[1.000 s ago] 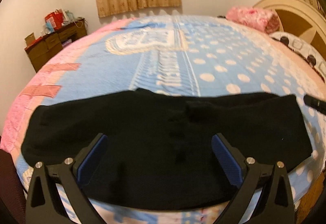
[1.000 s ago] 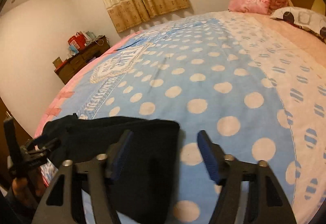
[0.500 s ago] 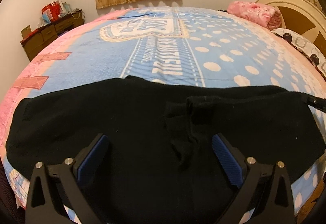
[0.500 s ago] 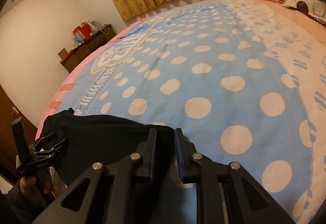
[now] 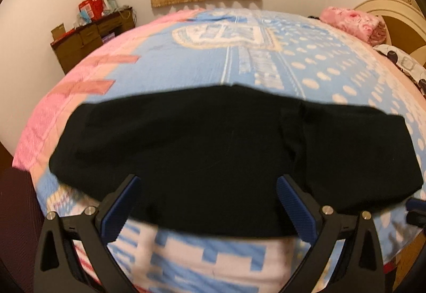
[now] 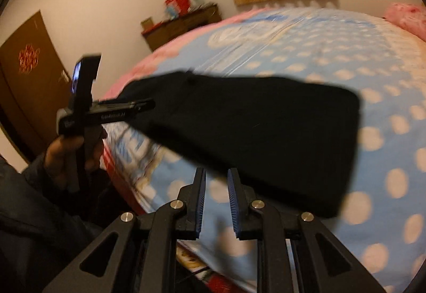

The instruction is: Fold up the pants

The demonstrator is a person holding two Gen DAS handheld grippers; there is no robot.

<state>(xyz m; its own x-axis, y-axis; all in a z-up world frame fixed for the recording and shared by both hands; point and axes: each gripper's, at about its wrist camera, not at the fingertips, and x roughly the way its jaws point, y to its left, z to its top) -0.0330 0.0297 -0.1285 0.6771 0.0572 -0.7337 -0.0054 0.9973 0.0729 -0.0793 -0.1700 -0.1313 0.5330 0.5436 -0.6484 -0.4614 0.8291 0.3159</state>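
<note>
Your black pants [image 5: 213,149] lie flat across the near edge of the bed [image 5: 239,61], filling the middle of the left view. Your left gripper [image 5: 207,207] is wide apart and holds nothing. Your right gripper [image 6: 216,202] has its fingers close together with a small gap and nothing between them. I think you are between folds. Next, grab an end and bring it over. Both views are blurry, so the seams are hard to see.

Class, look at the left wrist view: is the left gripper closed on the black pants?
No. The left gripper stands wide open, its blue pads spread apart over the black pants, which lie flat on the bed.
</note>
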